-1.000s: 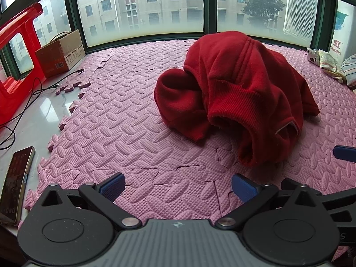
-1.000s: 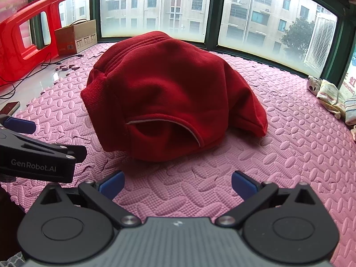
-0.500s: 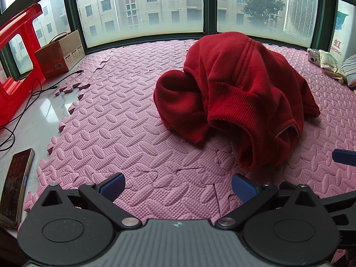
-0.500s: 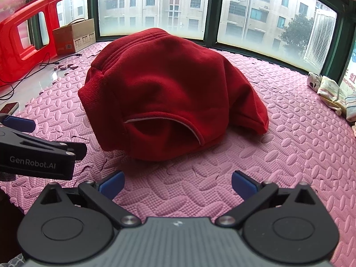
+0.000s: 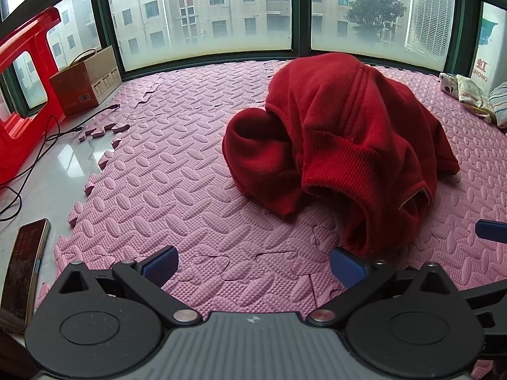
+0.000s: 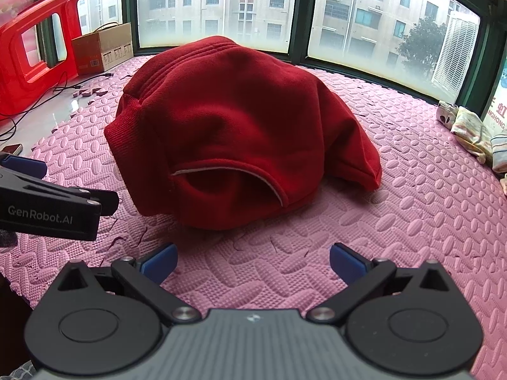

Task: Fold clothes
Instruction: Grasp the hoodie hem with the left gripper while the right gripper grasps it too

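A red sweater (image 6: 234, 126) lies in a rumpled heap on the pink mat (image 6: 427, 221), not yet spread or folded. Its ribbed hem (image 5: 342, 171) gapes toward the near side, and one rolled part, probably a sleeve (image 5: 256, 155), bulges out to the left.

The left gripper (image 5: 253, 262) hovers just short of the heap's near left edge, jaws wide apart and holding nothing. The right gripper (image 6: 253, 259) sits near the heap's front, equally wide and empty.

The step in hand looks like the approach before a first grasp. Next, each gripper probably needs to close on an edge of the cloth, the hem being the clearest target, then lift and pull the sweater flat. The thick fleece may bunch, so a deep bite seems wise.

A phone (image 5: 22, 272) lies far left, off the mat.
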A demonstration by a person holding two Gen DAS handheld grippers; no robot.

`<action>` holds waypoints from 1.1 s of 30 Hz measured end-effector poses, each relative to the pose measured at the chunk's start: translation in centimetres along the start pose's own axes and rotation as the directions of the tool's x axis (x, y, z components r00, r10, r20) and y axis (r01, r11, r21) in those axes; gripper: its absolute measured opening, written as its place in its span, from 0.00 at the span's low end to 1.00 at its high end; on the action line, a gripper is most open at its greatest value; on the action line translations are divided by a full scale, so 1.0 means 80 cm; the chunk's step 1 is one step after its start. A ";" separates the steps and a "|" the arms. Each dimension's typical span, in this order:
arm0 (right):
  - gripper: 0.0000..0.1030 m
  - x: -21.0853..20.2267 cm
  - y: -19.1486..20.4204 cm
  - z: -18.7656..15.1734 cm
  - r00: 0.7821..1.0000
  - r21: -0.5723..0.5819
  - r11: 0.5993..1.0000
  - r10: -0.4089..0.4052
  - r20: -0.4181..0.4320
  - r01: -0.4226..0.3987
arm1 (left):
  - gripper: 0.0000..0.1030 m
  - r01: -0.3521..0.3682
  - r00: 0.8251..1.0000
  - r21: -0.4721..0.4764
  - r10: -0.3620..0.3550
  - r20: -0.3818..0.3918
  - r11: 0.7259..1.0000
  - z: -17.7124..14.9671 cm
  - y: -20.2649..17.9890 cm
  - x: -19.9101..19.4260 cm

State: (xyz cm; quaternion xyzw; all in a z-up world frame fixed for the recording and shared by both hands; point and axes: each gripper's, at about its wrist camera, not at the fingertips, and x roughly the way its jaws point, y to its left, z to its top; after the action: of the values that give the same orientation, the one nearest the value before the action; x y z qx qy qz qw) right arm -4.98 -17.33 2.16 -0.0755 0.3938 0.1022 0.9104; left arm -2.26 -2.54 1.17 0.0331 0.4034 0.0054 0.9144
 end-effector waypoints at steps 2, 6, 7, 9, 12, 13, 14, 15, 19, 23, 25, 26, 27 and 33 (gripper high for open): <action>1.00 0.000 0.001 0.001 1.000 -0.003 1.000 0.002 0.004 -0.002 | 1.00 0.002 1.000 0.003 -0.002 0.003 1.000 0.003 0.000 0.001; 1.00 -0.001 0.002 0.005 1.000 -0.012 1.000 0.013 0.012 -0.013 | 1.00 0.006 1.000 0.008 -0.006 0.021 1.000 0.009 0.002 0.001; 1.00 -0.001 0.002 0.006 1.000 -0.014 1.000 0.014 0.014 -0.014 | 1.00 0.008 1.000 0.009 -0.008 0.027 1.000 0.010 0.003 0.000; 1.00 -0.002 0.003 0.008 1.000 -0.017 1.000 0.018 0.021 -0.017 | 1.00 0.012 0.999 0.014 -0.013 0.042 1.000 0.013 0.003 -0.001; 0.97 -0.002 0.005 0.012 0.999 -0.025 0.999 0.023 0.030 -0.022 | 0.98 0.022 0.998 0.020 -0.023 0.050 1.000 0.016 0.004 0.000; 0.97 -0.002 0.006 0.014 0.999 -0.028 0.999 0.025 0.032 -0.024 | 0.97 0.027 0.998 0.025 -0.029 0.052 0.999 0.017 0.004 0.000; 0.97 -0.001 0.007 0.014 0.999 -0.032 0.999 0.032 0.032 -0.031 | 0.95 0.028 0.998 0.028 -0.030 0.056 0.999 0.019 0.004 0.000; 0.95 -0.001 0.008 0.015 0.999 -0.036 0.999 0.038 0.031 -0.037 | 0.91 0.030 0.998 0.031 -0.031 0.061 0.999 0.020 0.005 -0.001; 0.93 -0.001 0.014 0.018 0.998 -0.054 0.997 0.057 0.036 -0.055 | 0.80 0.057 0.995 0.037 -0.060 0.084 0.998 0.026 0.006 -0.004; 0.89 -0.002 0.017 0.023 0.996 -0.053 0.996 0.070 0.047 -0.068 | 0.72 0.083 0.990 0.059 -0.089 0.107 0.995 0.033 0.002 -0.008; 0.88 -0.001 0.018 0.026 0.996 -0.052 0.996 0.075 0.053 -0.072 | 0.70 0.099 0.989 0.064 -0.105 0.107 0.993 0.036 0.000 -0.007; 0.87 -0.001 0.019 0.027 0.996 -0.052 0.996 0.077 0.055 -0.074 | 0.66 0.106 0.988 0.065 -0.113 0.107 0.992 0.038 0.000 -0.007; 0.86 -0.001 0.020 0.028 0.995 -0.053 0.996 0.078 0.057 -0.075 | 0.60 0.116 0.987 0.067 -0.123 0.105 0.991 0.040 -0.001 -0.007; 0.76 0.004 0.025 0.038 0.994 -0.057 0.995 0.088 0.066 -0.085 | 0.47 0.168 0.975 0.094 -0.179 0.128 0.981 0.053 -0.008 -0.013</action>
State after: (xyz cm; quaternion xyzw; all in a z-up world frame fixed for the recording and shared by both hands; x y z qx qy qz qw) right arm -3.13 -14.73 3.91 -0.0796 0.3623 0.1547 0.9157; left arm 0.16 -3.49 4.77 0.0356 0.3417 -0.0935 0.9345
